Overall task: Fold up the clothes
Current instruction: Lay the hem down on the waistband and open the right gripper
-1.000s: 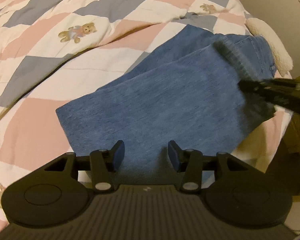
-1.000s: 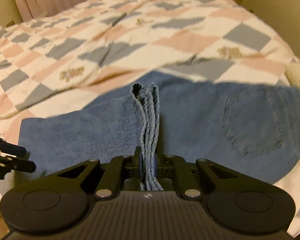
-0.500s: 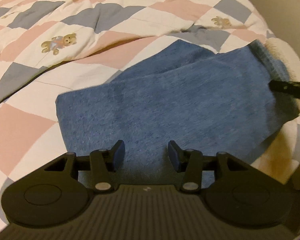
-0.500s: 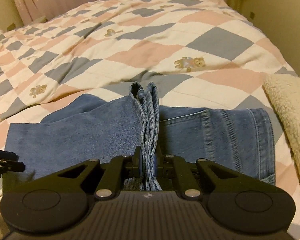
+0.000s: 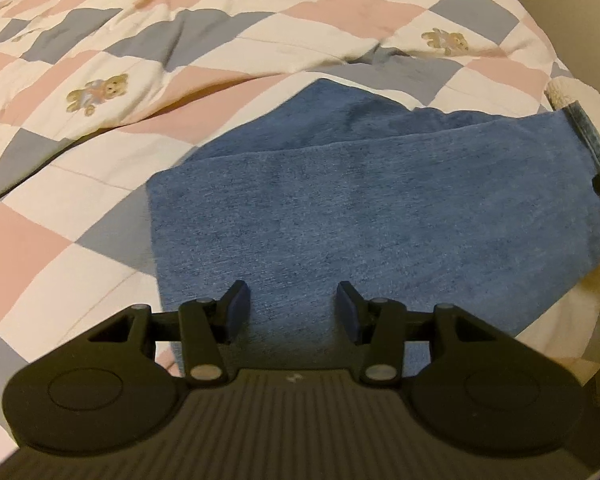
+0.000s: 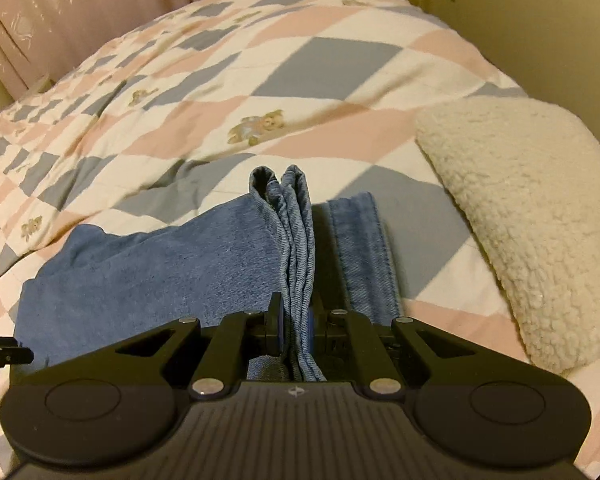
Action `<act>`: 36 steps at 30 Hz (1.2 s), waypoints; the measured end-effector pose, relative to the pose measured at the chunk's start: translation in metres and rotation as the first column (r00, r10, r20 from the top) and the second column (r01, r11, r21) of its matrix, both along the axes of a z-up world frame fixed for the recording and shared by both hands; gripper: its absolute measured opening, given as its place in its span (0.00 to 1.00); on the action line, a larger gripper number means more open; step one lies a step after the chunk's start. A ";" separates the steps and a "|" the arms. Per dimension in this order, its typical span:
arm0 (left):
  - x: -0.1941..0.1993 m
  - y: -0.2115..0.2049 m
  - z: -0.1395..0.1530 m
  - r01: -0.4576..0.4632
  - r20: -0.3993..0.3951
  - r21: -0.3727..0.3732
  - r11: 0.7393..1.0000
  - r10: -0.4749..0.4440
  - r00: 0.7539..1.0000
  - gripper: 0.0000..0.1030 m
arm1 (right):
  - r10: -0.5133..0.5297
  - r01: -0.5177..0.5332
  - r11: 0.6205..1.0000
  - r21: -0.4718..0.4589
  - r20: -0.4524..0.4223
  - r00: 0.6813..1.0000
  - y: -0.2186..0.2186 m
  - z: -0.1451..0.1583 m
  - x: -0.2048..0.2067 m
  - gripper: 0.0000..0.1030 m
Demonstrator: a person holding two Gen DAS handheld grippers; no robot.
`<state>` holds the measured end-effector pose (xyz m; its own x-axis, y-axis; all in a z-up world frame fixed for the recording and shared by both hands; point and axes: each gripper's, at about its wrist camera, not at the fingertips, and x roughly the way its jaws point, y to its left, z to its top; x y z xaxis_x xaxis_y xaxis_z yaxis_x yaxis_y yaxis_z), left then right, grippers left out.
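Our right gripper [image 6: 294,332] clamps the bunched hems of the jeans [image 6: 148,264] to carry the fold — our left gripper [image 5: 293,307], fingers apart, hovers above the denim lying ahead on the bed [image 5: 100,152].

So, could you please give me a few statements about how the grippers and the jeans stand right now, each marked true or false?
1. The right gripper is shut on a bunched edge of the jeans. True.
2. The left gripper is clamped on the jeans. False: its fingers stand apart over the denim, with nothing between them.
3. The jeans lie on a checked quilt printed with teddy bears. True.
4. A cream fleecy item is draped over the jeans. False: it lies on the quilt beside them.
5. The jeans are black. False: they are blue denim.
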<state>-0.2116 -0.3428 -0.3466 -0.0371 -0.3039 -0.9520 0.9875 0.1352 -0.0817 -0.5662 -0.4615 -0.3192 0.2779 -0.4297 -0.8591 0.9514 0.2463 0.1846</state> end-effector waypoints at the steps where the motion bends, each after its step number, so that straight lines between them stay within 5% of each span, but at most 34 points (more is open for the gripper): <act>1: -0.003 -0.001 0.000 0.002 0.005 0.004 1.000 -0.002 1.000 0.42 | -0.001 0.001 1.000 0.002 0.003 1.000 -0.001 -0.001 -0.004 0.08; 14: -0.022 -0.012 -0.006 0.001 0.045 0.027 1.000 -0.002 0.999 0.43 | -0.052 0.050 0.998 0.044 0.046 0.998 -0.028 -0.029 -0.039 0.11; 16: -0.023 -0.011 -0.006 -0.002 0.054 0.033 0.999 0.000 0.999 0.43 | -0.085 0.082 0.993 0.082 0.032 0.996 -0.034 -0.035 -0.044 0.34; 18: -0.024 -0.010 -0.001 -0.003 0.068 0.019 1.000 0.002 0.998 0.41 | -0.141 0.140 0.988 0.067 0.013 0.990 -0.037 -0.030 -0.051 0.43; 22: -0.022 -0.013 0.015 -0.003 0.087 -0.063 0.998 0.008 0.996 0.37 | -0.078 0.064 0.989 -0.135 -0.102 0.992 -0.026 0.002 -0.029 0.38; 25: -0.023 -0.027 0.016 0.009 0.091 -0.108 0.994 0.001 0.996 0.23 | 0.072 -0.084 0.976 -0.201 -0.069 0.995 -0.018 0.012 0.004 0.30; 29: -0.028 -0.055 0.002 0.040 0.085 -0.145 0.989 -0.028 0.996 0.20 | 0.151 -0.163 0.973 -0.165 -0.082 0.985 -0.034 -0.015 0.035 0.27; 36: -0.009 -0.087 -0.045 0.000 0.046 -0.114 0.994 0.005 0.999 0.24 | 0.052 -0.052 0.998 -0.023 -0.001 0.999 -0.083 -0.062 0.023 0.29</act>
<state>-0.2208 -0.4295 -0.3918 0.0072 -0.4104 -0.9119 0.9902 0.1301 -0.0507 -0.5432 -0.5449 -0.3810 0.3005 -0.4339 -0.8494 0.9372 0.2997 0.1784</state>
